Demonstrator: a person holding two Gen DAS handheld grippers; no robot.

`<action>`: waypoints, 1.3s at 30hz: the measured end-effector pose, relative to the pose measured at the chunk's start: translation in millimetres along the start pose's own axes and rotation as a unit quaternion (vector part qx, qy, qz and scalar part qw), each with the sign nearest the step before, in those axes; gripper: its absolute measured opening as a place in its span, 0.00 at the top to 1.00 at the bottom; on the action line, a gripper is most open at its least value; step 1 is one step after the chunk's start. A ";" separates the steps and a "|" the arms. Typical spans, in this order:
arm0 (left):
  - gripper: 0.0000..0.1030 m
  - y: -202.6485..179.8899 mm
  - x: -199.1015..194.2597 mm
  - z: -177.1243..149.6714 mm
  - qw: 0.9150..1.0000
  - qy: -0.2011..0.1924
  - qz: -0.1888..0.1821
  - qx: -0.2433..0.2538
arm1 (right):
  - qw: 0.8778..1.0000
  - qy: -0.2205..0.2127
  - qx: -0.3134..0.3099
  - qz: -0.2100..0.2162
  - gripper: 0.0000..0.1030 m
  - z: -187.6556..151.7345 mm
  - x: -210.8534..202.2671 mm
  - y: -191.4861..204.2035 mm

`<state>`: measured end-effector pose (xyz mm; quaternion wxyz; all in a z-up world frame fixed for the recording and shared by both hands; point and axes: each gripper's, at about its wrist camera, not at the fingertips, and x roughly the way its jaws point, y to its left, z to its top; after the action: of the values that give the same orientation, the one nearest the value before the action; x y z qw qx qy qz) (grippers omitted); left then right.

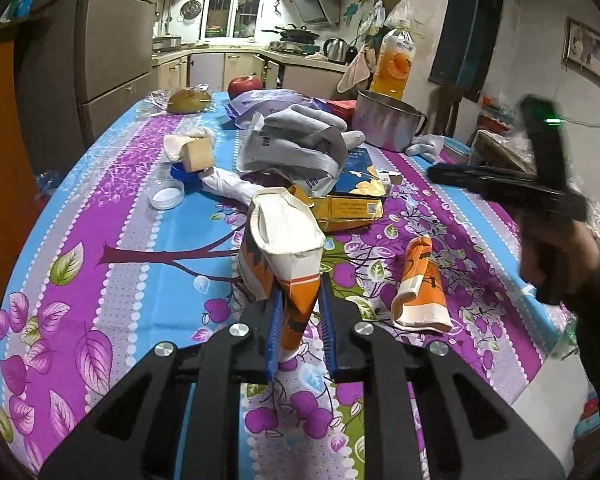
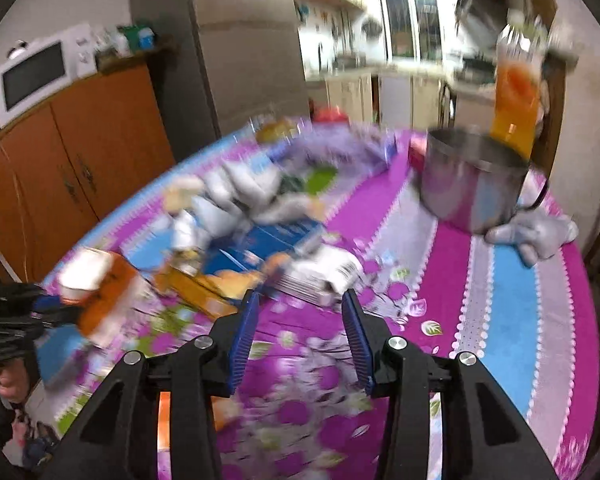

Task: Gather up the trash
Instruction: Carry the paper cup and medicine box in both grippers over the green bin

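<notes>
You are working in a kitchen-dining room: a tall grey fridge [image 1: 116,40] stands at the left, pale cabinets run under a lit window [image 1: 236,0] at the back, and an orange wooden cupboard [image 2: 80,152] carries a white microwave [image 2: 36,72]. Before you a table fills most of both views, covered by a floral tablecloth [image 1: 100,216] in purple, blue and grey stripes. Towards its far side stand a steel pot [image 1: 384,122] and, behind it, an orange juice bottle [image 1: 394,60]; a red apple [image 1: 243,85] sits at the far edge. The middle of the cloth is littered with a crumpled grey bag [image 1: 296,152], a flattened gold carton [image 1: 348,210] and a crushed orange paper cup [image 1: 422,288] lying on its side.

Your left gripper [image 1: 300,312] pinches a second crushed orange cup [image 1: 284,256] between its blue pads, held upright just above the cloth. Your right gripper [image 2: 302,312], blurred in the left view, has its fingers partly spread with nothing between them.
</notes>
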<state>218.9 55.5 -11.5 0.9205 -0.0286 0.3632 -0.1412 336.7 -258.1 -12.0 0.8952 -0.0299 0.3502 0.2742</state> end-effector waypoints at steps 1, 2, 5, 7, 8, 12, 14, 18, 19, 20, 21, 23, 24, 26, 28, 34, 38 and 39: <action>0.85 0.8 0.9 0.1 1.000 0.000 -0.002 0.000 | 1.000 0.013 0.000 0.001 0.56 2.3 11.4 -7.0; 0.85 2.0 1.6 0.5 1.000 0.001 -0.005 -0.001 | 1.000 0.023 0.001 -0.001 0.56 4.7 21.3 -12.9; 0.85 3.7 4.4 2.3 1.000 0.002 -0.013 -0.002 | 0.999 0.035 0.005 -0.002 0.56 11.8 40.4 -21.1; 0.85 5.4 5.7 3.9 1.000 0.002 -0.017 -0.005 | 0.999 0.043 -0.001 0.003 0.56 14.4 50.5 -21.5; 0.84 6.9 5.7 3.9 1.000 0.002 -0.020 -0.007 | 0.999 0.047 -0.004 0.006 0.56 14.7 54.0 -20.9; 0.84 9.4 6.7 4.1 1.000 0.003 -0.029 -0.013 | 0.998 0.057 -0.011 0.013 0.86 11.1 66.7 -21.3; 0.84 9.7 8.0 4.5 1.000 0.002 -0.029 -0.012 | 0.998 0.051 -0.003 0.024 0.95 8.3 67.9 -23.4; 0.84 10.0 9.0 5.6 0.999 0.002 -0.029 -0.017 | 0.999 0.022 -0.018 0.017 0.97 2.2 56.3 -13.5; 0.84 10.0 8.6 5.4 0.999 0.002 -0.028 -0.017 | 1.000 0.012 -0.021 0.010 0.97 1.4 48.5 -11.3; 0.84 9.9 8.6 5.6 0.999 0.001 -0.027 -0.018 | 1.000 0.000 -0.022 0.005 0.98 0.9 39.5 -9.8; 0.84 9.7 8.5 6.1 0.999 0.001 -0.028 -0.020 | 1.000 -0.009 -0.021 0.001 0.99 0.7 32.3 -9.2; 0.84 8.8 7.2 6.8 0.999 -0.002 -0.030 -0.022 | 0.999 -0.036 -0.016 -0.010 0.99 -0.2 9.9 -8.0; 0.85 6.9 5.8 7.8 0.999 -0.004 -0.030 -0.022 | 0.999 -0.049 -0.015 -0.017 0.99 -0.1 -0.3 -7.0; 0.85 2.9 2.5 9.6 0.999 -0.010 -0.033 -0.017 | 0.997 -0.068 -0.016 -0.027 0.99 1.0 -19.1 -3.9; 0.85 -2.7 -1.2 12.0 0.999 -0.016 -0.035 -0.012 | 0.995 -0.088 -0.018 -0.036 0.99 1.3 -40.5 2.8; 0.85 -19.2 -10.4 20.2 0.999 -0.032 -0.041 0.000 | 0.988 -0.132 -0.028 -0.072 0.99 0.0 -102.5 16.4; 0.85 -37.3 -16.3 30.5 0.997 -0.046 -0.054 0.011 | 0.983 -0.155 -0.023 -0.093 0.99 -3.0 -146.8 18.7; 0.85 -42.1 -16.4 33.7 0.997 -0.049 -0.057 0.015 | 0.982 -0.157 -0.023 -0.098 0.99 -4.0 -154.2 18.8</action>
<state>220.2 18.0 30.6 0.9280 -0.0424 0.3136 -0.1967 231.4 -315.5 86.7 0.9607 -0.0417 0.1938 0.1942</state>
